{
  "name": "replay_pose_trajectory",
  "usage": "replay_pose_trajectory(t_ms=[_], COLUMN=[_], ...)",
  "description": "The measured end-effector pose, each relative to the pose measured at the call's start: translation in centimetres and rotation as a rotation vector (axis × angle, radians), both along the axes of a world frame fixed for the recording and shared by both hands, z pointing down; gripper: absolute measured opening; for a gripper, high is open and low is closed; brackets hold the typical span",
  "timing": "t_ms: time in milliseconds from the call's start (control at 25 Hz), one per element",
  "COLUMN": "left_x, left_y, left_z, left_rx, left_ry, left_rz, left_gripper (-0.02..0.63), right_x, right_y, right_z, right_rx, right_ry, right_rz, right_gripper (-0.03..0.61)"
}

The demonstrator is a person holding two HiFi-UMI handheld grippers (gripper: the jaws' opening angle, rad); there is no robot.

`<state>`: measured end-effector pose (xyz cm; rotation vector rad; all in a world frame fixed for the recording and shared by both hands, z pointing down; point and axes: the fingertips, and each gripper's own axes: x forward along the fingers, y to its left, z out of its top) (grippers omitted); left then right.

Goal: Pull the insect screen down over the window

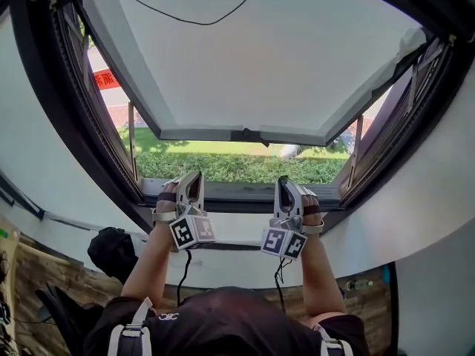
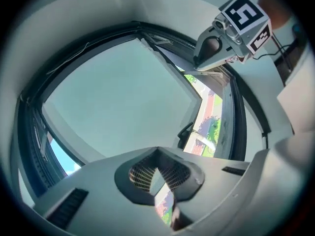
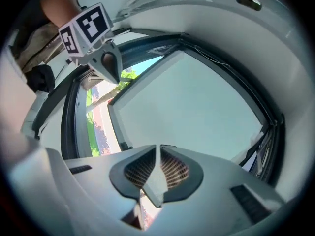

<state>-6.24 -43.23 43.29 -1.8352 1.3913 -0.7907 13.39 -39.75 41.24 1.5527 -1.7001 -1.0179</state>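
In the head view both grippers are held up at the bottom of an open window. My left gripper (image 1: pixel 191 178) and my right gripper (image 1: pixel 286 184) point up, side by side, with their tips at the dark bottom rail (image 1: pixel 237 193) of the window frame. Both are shut, and I make out nothing between the pads in either gripper view. The left gripper view looks past its closed jaws (image 2: pixel 157 151) at the pale sash pane (image 2: pixel 118 97). The right gripper (image 2: pixel 231 33) shows in its upper right. The right gripper view (image 3: pixel 158 149) mirrors this. I cannot make out the screen's mesh.
The sash (image 1: pixel 274 58) is swung outward, its black handle (image 1: pixel 246 135) at the lower edge. A dark frame (image 1: pixel 44 110) surrounds the opening. A thin cable (image 1: pixel 200 17) hangs across the top. Grass (image 1: pixel 237 165) lies outside. A black object (image 1: pixel 111 251) sits low on the left.
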Motion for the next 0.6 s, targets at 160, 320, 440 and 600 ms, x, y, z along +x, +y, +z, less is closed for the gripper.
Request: replay_pose_trajectory(t_ms=[160, 320, 440, 600], left_x=[-0.3, -1.3, -2.5, -4.2], left_y=[0.3, 0.1, -0.3, -1.0], left_z=[-0.5, -2.2, -4.6, -9.4], left_rx=[0.013, 0.07, 0.102, 0.158], left_ry=[-0.029, -0.043, -0.015, 0.006], left_rz=[0.02, -0.001, -0.02, -0.032], left_gripper=[0.107, 0.12, 0.121, 0.121], right_x=[0.7, 3.2, 5.5, 9.0], right_y=[0.4, 0.2, 0.1, 0.3], right_z=[-0.3, -3.0, -5.7, -9.9], right_rx=[-0.053, -0.014, 0.027, 0.086], right_ry=[-0.071, -0.071, -0.025, 0.018], right_rz=[-0.047, -0.006, 0.03, 0.082], right_gripper=[0.144, 0.144, 0.144, 0.144])
